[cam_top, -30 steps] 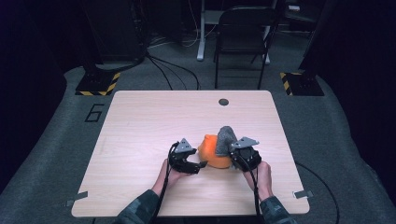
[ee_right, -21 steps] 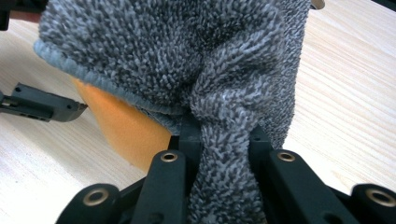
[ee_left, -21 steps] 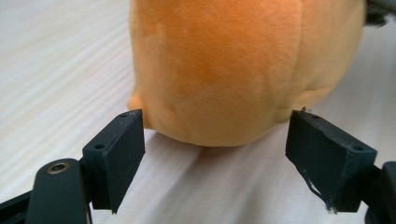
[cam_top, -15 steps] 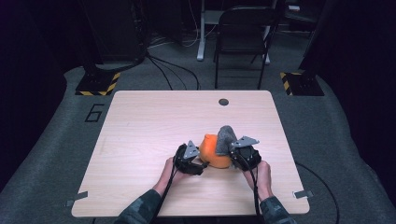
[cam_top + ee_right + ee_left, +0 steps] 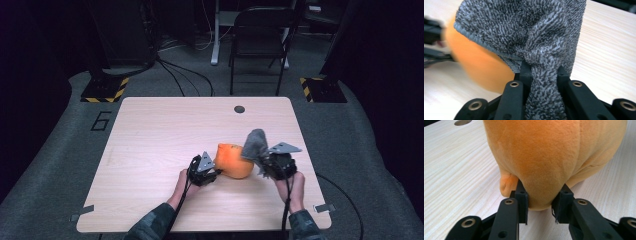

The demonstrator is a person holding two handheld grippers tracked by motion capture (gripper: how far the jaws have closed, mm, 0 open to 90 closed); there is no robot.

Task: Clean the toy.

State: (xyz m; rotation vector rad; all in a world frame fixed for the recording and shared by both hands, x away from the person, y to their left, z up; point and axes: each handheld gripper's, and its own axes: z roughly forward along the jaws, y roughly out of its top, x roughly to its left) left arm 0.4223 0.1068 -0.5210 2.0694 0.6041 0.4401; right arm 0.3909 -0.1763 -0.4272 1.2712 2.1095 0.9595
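On the table (image 5: 150, 150), near its front edge: orange plush (image 5: 234, 160), lying on the wood. Left gripper (image 5: 540, 205), jaws just closed, pinching the plush's near end. Right gripper (image 5: 544, 75), clamped on a bunched grey cloth (image 5: 534, 32), held just beside the plush's right side.

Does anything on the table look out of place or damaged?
Nothing looks damaged or spilled. The left gripper has just closed on the orange plush toy, denting it, and the right gripper holds a bunched grey cloth beside it.
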